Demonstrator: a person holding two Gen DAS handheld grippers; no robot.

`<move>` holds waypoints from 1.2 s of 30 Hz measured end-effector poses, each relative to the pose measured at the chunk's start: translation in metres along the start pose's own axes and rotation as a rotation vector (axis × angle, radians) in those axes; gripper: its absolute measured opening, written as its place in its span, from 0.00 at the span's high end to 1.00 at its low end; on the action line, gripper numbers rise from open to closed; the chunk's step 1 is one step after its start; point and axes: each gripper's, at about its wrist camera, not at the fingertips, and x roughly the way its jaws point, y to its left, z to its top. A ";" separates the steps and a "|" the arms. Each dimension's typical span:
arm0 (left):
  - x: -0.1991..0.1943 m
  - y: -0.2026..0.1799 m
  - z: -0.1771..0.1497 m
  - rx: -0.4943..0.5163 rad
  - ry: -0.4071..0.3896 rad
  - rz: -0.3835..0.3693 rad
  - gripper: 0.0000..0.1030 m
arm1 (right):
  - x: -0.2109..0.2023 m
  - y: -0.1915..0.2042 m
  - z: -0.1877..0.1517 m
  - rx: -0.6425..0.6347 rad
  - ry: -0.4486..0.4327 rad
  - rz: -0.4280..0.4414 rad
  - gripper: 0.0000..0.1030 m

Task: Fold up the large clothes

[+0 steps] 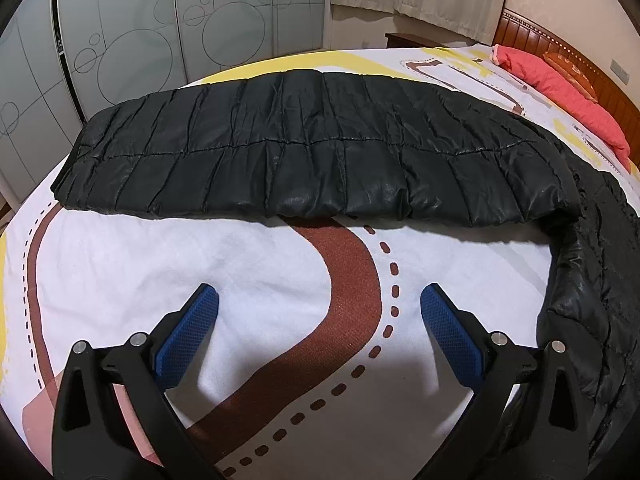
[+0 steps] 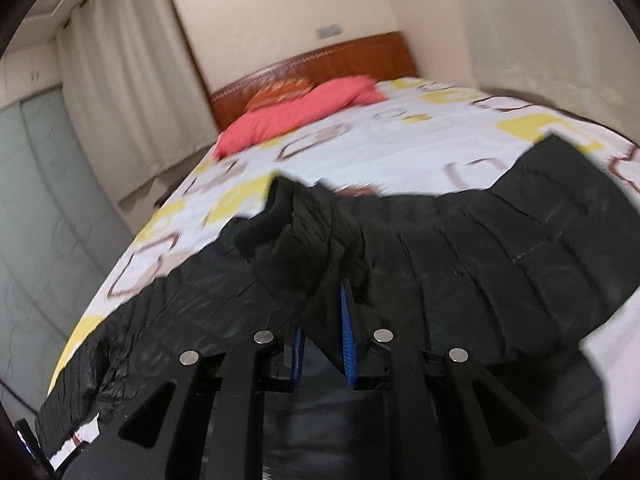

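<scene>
Left tool: our left tool [image 1: 319, 308] hangs over the bedspread with its blue pads [image 1: 188, 336] wide apart and nothing between them.
Right tool: our right tool [image 2: 322, 320] has its blue pads [image 2: 346, 340] drawn close together, clamped on a bunched part of the black jacket [image 2: 480, 264]; the fabric rises in a peak ahead of the fingers.
Jacket: in the left wrist view we see the black quilted jacket [image 1: 304, 152] lying long across the bed [image 1: 168, 256], flat along most of its length, its right end curving down toward the camera's side.
Bed cover: white bedspread with brown curving bands, dashed lines and yellow patches; the jacket rests directly on it.
Pillow: a coral-red pillow [image 1: 568, 92] lies at the head of the bed, against the wooden headboard [image 2: 320, 64], well apart from the jacket.
Surroundings: we see frosted wardrobe doors [image 1: 132, 32] with circle patterns beyond the bed, and pale curtains [image 2: 132, 92] beside the headboard.
Sharpness: the right wrist view is blurred.
</scene>
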 end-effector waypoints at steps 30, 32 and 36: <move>-0.001 0.000 0.000 0.000 -0.006 -0.001 0.02 | 0.090 0.155 -0.081 -0.245 0.301 0.156 0.76; -0.001 0.000 -0.001 0.000 -0.006 -0.001 0.02 | 0.091 0.159 -0.083 -0.258 0.306 0.158 0.64; -0.001 0.000 -0.001 0.000 -0.006 -0.001 0.02 | 0.081 0.172 -0.086 -0.291 0.284 0.214 0.25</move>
